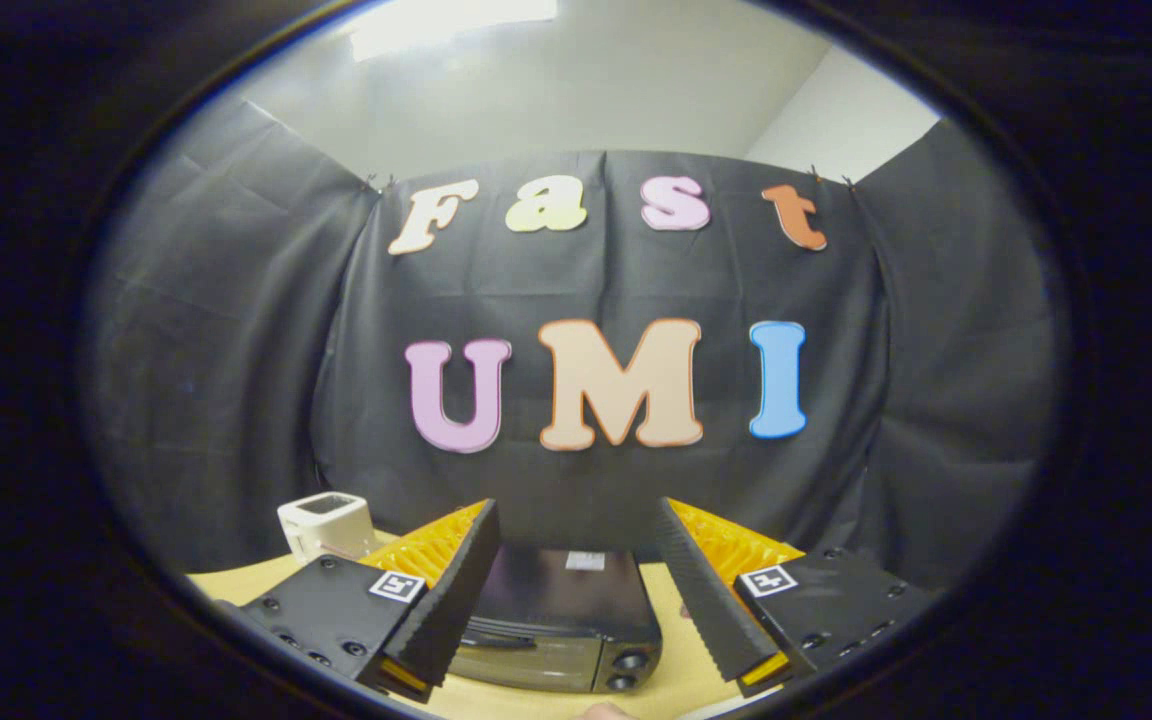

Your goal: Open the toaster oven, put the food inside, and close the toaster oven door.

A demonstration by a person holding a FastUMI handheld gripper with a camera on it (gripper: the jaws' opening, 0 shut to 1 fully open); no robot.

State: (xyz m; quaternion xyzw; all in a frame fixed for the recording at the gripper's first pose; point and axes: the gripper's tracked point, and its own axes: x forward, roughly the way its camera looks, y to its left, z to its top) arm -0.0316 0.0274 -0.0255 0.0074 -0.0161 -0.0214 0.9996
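Observation:
A black toaster oven [561,615] stands on the light wooden table [236,580], seen from above and in front, between and below my two fingers. Its glass door looks closed, with the handle along the door's top and two knobs [626,670] at the right end. My gripper [576,600] hangs above the oven, open wide, with nothing between its fingers. A small pale thing [604,711], perhaps the food, peeks in just in front of the oven; I cannot tell what it is.
A white toaster [326,522] stands on the table to the left, behind the left finger. The booth's black cloth wall closes off the back and both sides just behind the oven.

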